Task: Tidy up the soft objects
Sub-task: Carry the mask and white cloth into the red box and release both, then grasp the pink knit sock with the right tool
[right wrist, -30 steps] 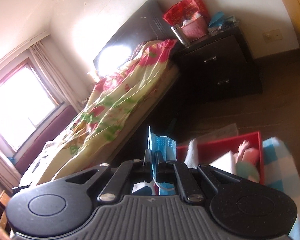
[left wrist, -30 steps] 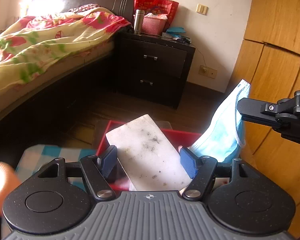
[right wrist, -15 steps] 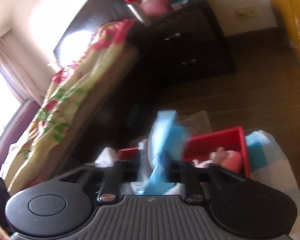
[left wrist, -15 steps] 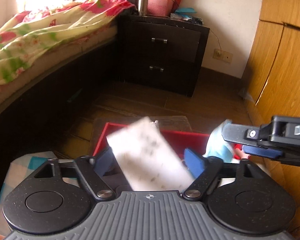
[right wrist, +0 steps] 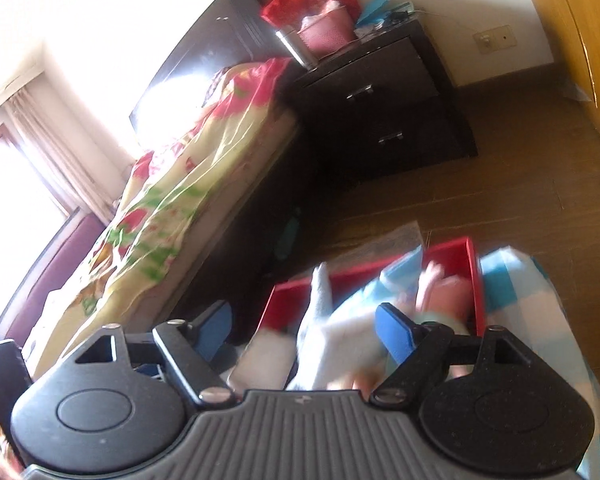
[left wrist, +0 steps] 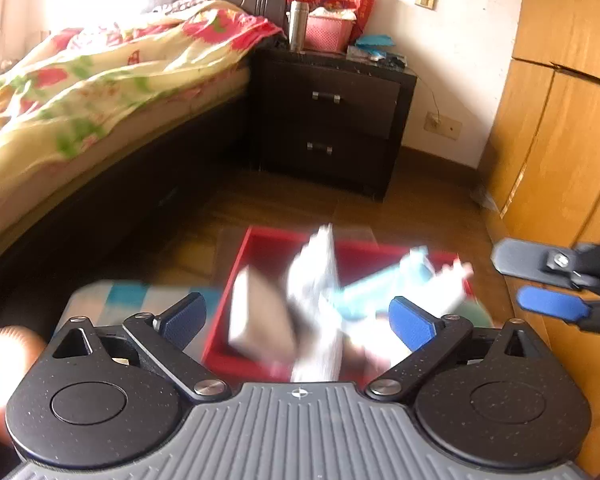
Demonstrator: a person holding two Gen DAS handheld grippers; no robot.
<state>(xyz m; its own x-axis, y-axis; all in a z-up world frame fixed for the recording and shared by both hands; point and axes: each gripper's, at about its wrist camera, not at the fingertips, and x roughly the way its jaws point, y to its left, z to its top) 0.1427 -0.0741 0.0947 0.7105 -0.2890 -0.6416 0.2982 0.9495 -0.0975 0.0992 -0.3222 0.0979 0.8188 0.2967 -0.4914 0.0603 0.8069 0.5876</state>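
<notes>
While blur smears most of it, the L wrist view shows a blue face mask (left wrist: pixel 384 290) stretched long-ways from lower left up to upper right, inside the red box (left wrist: pixel 260 240) on the wood floor. Beside it a white sponge block (left wrist: pixel 318 276) stands on end, tilted, long axis near vertical; a second pale blurred piece (left wrist: pixel 256 316) sits left of it, can't tell what. Left gripper (left wrist: pixel 298 316) has jaws spread wide w/ nothing between the blue pads; the soft things show in the gap but beyond the tips, in the box. Right gripper (left wrist: pixel 540 284) pokes in at the right edge, fingers apart, nothing between them, off the box's right side.

R wrist view: right gripper (right wrist: pixel 308 324) jaws wide, nothing held. Mask (right wrist: pixel 392 284) runs diagonally, lower left to upper right, past the right pad and in the box (right wrist: pixel 472 280). Sponge (right wrist: pixel 320 296) points up between the jaws but farther off. A pinkish soft toy (right wrist: pixel 448 292) lies at the box's right end, too blurred for detail. Blue-white checked cloth (right wrist: pixel 540 304) borders the box on the right.
</notes>
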